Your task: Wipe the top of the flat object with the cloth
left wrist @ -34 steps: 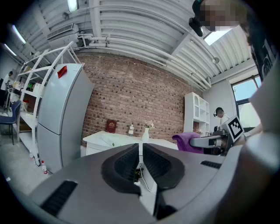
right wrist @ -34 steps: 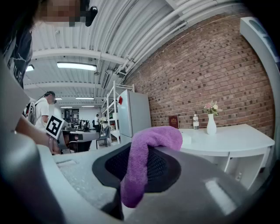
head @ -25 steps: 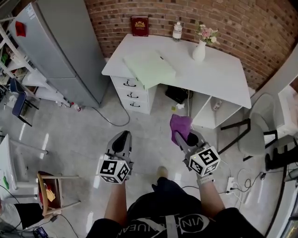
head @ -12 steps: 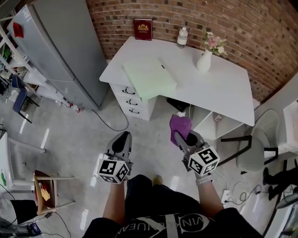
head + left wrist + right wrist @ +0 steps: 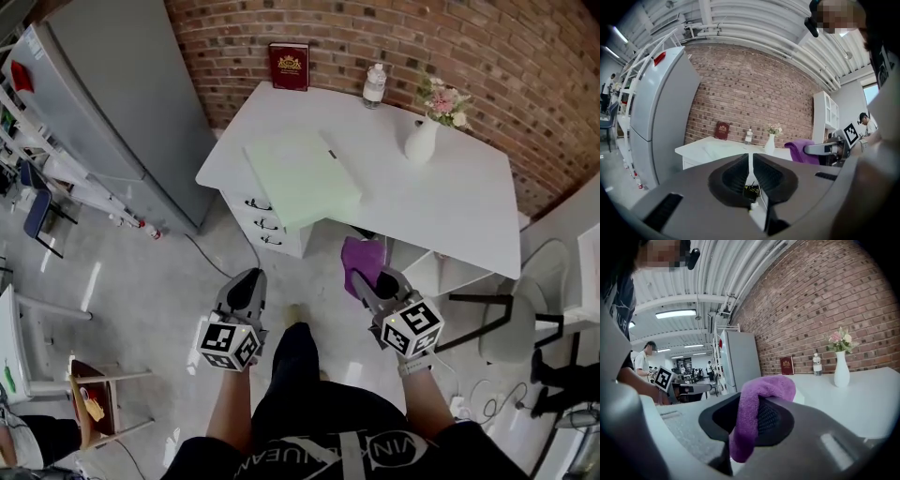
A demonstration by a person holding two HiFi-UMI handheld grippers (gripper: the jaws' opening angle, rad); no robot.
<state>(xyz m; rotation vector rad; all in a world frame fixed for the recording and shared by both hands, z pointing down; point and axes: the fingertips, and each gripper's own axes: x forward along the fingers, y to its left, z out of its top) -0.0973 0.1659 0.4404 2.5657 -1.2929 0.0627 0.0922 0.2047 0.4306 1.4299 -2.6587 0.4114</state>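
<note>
A pale green flat object [image 5: 302,175] lies on the white desk [image 5: 441,202], overhanging its front left edge; it shows faintly in the left gripper view [image 5: 723,148]. A purple cloth [image 5: 363,261] is clamped in my right gripper [image 5: 367,278], which is shut on it and held in the air short of the desk's front edge. The cloth [image 5: 754,416] drapes over the jaws in the right gripper view. My left gripper [image 5: 246,284] is shut and empty [image 5: 750,159], level with the right one, out over the floor.
A dark red book [image 5: 289,67] leans on the brick wall, with a water bottle [image 5: 375,85] and a white vase of flowers [image 5: 423,138] at the desk's back. A grey fridge [image 5: 112,122] stands left of the desk. A grey chair [image 5: 514,323] stands at the right.
Both grippers and the person have come closer to the desk, which now sits lower and larger in the head view. The cloth stays clamped in the right gripper.
</note>
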